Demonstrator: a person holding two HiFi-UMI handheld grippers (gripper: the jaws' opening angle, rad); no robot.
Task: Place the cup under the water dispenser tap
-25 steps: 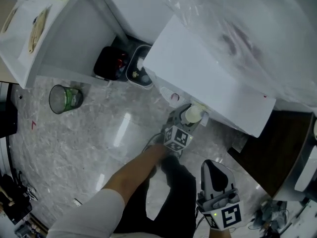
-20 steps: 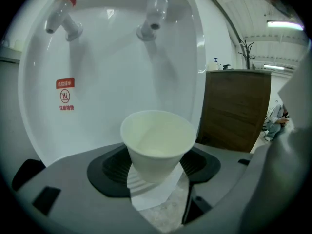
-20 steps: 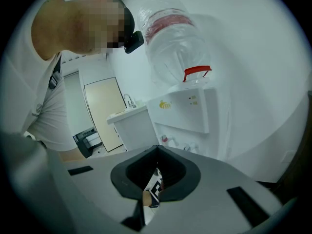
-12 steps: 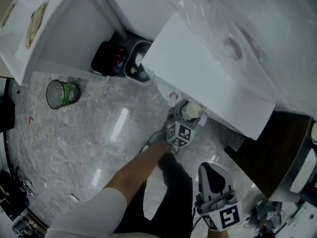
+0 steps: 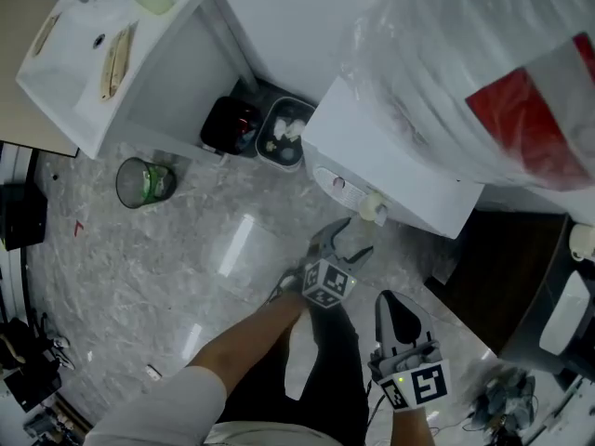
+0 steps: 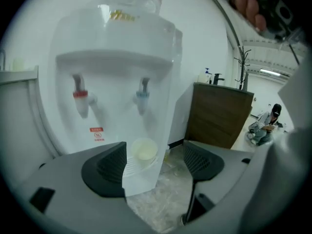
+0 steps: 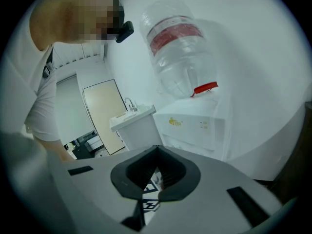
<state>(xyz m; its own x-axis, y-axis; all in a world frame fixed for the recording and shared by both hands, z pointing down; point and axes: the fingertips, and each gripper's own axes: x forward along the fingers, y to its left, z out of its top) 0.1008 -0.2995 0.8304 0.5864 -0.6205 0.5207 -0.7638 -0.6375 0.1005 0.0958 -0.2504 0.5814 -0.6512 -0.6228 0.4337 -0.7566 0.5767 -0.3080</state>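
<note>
Left gripper [image 6: 155, 161]: my jaws are opening wide, nothing between them; the cup [image 6: 145, 149] stands beyond, lower middle, under the tap [image 6: 142, 94].
Right gripper [image 7: 155, 174]: my jaws are together, empty.
Risk: I clip the cup, tipping it.

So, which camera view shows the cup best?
The left gripper view: the cup stands whole on the drip tray, below the blue tap. The head view shows only its small pale top from above. The right gripper view does not show it.
</note>
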